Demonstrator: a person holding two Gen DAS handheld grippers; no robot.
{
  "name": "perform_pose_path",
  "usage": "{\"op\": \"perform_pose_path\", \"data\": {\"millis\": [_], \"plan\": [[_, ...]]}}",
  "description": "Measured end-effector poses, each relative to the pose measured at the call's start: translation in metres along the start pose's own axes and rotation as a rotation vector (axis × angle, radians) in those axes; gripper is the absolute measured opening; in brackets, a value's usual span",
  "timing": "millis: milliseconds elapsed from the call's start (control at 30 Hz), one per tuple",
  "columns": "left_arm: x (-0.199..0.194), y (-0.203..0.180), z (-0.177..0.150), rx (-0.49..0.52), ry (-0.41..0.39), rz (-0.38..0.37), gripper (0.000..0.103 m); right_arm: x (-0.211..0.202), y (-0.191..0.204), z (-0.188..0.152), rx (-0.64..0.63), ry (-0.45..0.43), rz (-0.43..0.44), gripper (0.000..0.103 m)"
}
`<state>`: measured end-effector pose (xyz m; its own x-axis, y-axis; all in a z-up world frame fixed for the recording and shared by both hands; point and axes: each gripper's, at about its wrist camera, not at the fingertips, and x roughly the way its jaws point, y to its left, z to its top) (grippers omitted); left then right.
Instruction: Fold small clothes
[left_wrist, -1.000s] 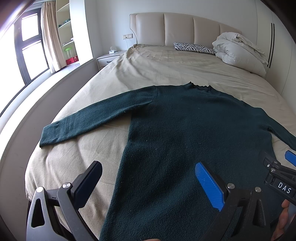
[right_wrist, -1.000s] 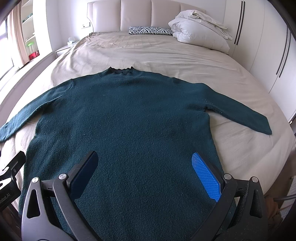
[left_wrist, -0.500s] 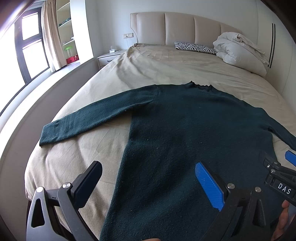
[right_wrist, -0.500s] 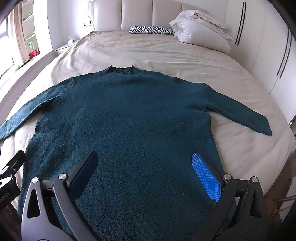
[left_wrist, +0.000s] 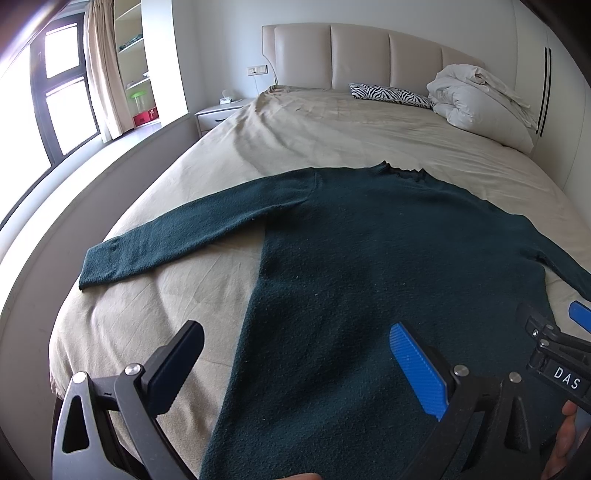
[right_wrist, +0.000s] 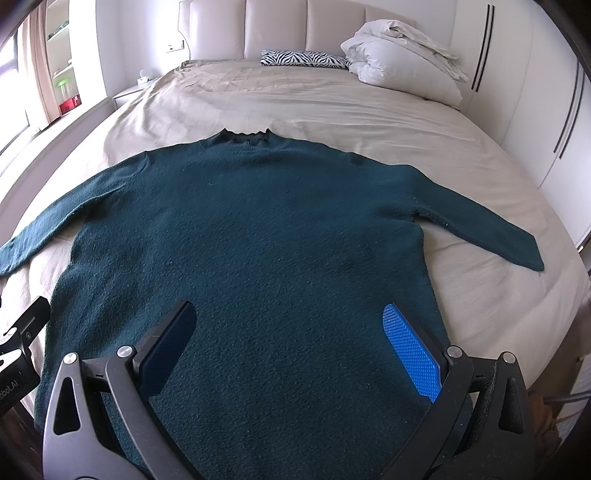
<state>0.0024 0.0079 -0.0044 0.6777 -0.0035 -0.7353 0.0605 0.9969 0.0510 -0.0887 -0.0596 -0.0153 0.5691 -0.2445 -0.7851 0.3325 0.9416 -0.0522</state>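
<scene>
A dark green knit sweater (left_wrist: 369, 258) lies flat on the beige bed sheet (left_wrist: 295, 122), collar toward the headboard, both sleeves spread out; it fills the right wrist view (right_wrist: 258, 240). Its left sleeve (left_wrist: 177, 236) reaches toward the bed's left edge, its right sleeve (right_wrist: 480, 225) toward the right edge. My left gripper (left_wrist: 295, 354) is open and empty above the sweater's lower left side. My right gripper (right_wrist: 288, 339) is open and empty above the lower middle of the sweater, and part of it shows in the left wrist view (left_wrist: 554, 354).
A white duvet bundle (right_wrist: 402, 62) and a zebra-print pillow (right_wrist: 303, 58) lie at the padded headboard (left_wrist: 369, 55). A nightstand (left_wrist: 221, 110) stands at the bed's far left, with a window (left_wrist: 55, 103) beyond. White wardrobe doors (right_wrist: 546, 110) line the right side.
Both grippers have drifted slightly back and up, so the sweater sits a little lower in view. Both stay open. The sweater has not moved.
</scene>
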Motion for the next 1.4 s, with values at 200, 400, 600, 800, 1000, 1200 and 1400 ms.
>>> {"op": "perform_pose_path", "data": {"millis": [200,400,600,800,1000,1200,1400], "plan": [[0.000,0.000,0.000,-0.001,0.001,-0.001,0.103,0.000,0.001,-0.001,-0.001,0.001,0.000,0.103],[0.000,0.001,-0.001,0.000,0.002,0.001,0.103,0.001,0.002,0.000,-0.003,0.003,0.000,0.103],[0.002,0.002,-0.009,-0.006,0.012,0.010,0.103,0.002,0.002,-0.001,0.001,0.006,0.000,0.103],[0.009,-0.007,-0.009,0.008,0.028,0.008,0.103,0.010,-0.005,-0.002,0.013,0.018,0.004,0.103],[0.021,-0.019,-0.005,0.006,0.066,-0.007,0.103,0.021,-0.023,0.001,0.046,0.030,0.024,0.103],[0.041,-0.025,0.008,-0.050,0.124,-0.122,0.103,0.032,-0.106,0.019,0.204,-0.017,0.077,0.103],[0.064,-0.043,0.024,-0.086,0.137,-0.213,0.103,0.056,-0.281,0.011,0.654,-0.074,0.090,0.103]]}}
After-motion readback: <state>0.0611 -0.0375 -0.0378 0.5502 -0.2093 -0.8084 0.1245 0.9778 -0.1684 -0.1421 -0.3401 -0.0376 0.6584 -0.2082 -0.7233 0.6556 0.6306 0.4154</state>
